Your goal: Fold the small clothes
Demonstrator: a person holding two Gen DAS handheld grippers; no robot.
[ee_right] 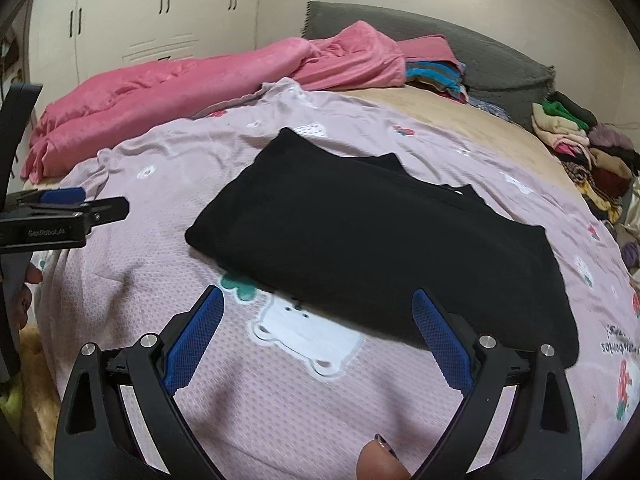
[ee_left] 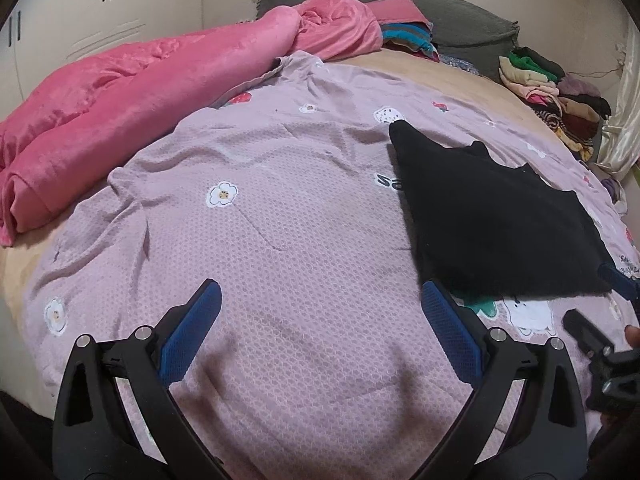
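Observation:
A black garment (ee_right: 372, 232) lies folded flat on the lilac patterned blanket (ee_right: 280, 400) that covers the bed. In the left wrist view the black garment (ee_left: 492, 216) sits to the right of my left gripper (ee_left: 320, 292), which is open and holds nothing. My right gripper (ee_right: 316, 298) is also open, just in front of the garment's near edge, not touching it. The left gripper (ee_right: 80, 204) shows at the left edge of the right wrist view. The right gripper (ee_left: 612, 276) appears at the right edge of the left wrist view. A fingertip (ee_right: 380, 460) shows at the bottom.
A crumpled pink blanket (ee_left: 120, 92) runs along the far left of the bed. A grey pillow (ee_left: 420, 12) lies at the head, with striped folded clothes (ee_left: 408, 38) beside it. A pile of mixed clothes (ee_right: 592, 152) sits at the right edge. White cupboards (ee_right: 160, 20) stand behind.

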